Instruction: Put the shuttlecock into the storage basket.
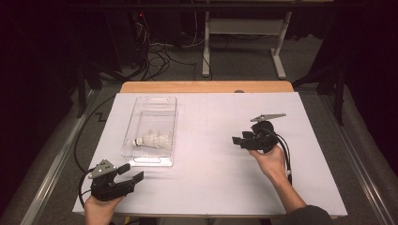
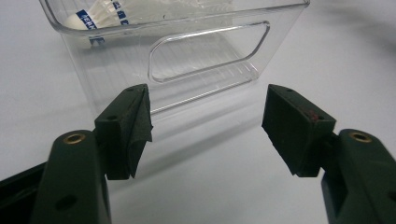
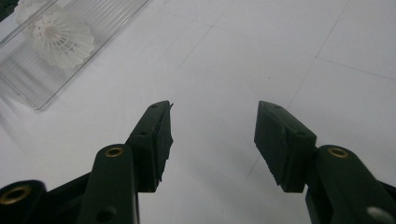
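A clear plastic bin (image 1: 151,131) lies on the left half of a white-topped table (image 1: 211,178), holding white shuttlecocks (image 1: 152,139) at its near end, their cork tips pointing left. At the table's near-left corner, the left tongs (image 1: 131,172) rest in a person's left hand (image 1: 99,210), jaws spread wide and gripping nothing, aimed at the bin's near end wall just ahead; the left gripper view shows that wall's handle cut-out (image 2: 210,50) between the parted pads. On the right side, the right tongs (image 1: 238,140), held in the right hand (image 1: 271,161), point left toward the bin from well apart, likewise wide open and empty above bare tabletop. A tangle of cables (image 1: 155,51) covers the floor beyond the table.
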Motion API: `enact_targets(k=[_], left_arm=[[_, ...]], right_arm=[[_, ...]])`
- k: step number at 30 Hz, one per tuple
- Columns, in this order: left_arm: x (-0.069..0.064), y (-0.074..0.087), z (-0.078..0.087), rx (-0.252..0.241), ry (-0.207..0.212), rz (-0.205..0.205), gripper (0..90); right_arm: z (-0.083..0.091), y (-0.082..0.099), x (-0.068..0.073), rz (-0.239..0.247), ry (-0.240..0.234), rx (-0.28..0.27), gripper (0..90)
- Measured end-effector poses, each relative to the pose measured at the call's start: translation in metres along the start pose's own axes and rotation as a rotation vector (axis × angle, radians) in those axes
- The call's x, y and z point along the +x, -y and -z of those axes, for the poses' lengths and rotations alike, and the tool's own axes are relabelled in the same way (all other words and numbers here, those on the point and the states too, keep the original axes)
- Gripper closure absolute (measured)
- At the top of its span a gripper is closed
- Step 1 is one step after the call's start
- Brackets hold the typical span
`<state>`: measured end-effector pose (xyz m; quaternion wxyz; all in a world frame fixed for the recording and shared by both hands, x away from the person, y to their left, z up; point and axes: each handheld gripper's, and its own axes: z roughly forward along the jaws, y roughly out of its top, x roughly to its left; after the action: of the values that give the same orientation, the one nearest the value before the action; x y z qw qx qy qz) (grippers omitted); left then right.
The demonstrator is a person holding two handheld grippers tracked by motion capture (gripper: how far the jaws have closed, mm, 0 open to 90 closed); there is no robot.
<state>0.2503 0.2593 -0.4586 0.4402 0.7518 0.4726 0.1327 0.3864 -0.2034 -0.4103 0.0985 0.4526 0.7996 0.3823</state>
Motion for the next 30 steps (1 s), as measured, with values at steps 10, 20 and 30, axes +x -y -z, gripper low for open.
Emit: enact_targets(k=[10,20,30], left_arm=[[0.000,0.000,0.000,0.001,0.001,-0.001,33.4],[0.000,0.000,0.000,0.000,0.000,0.000,33.5],[0.000,0.000,0.001,-0.002,0.001,0.003,33.4]], right_arm=[[0.005,0.007,-0.005,-0.016,0.007,-0.007,47.0],[0.011,0.012,-0.008,-0.021,0.009,-0.016,46.9],[0.017,0.019,-0.014,-0.035,0.020,-0.028,46.6]])
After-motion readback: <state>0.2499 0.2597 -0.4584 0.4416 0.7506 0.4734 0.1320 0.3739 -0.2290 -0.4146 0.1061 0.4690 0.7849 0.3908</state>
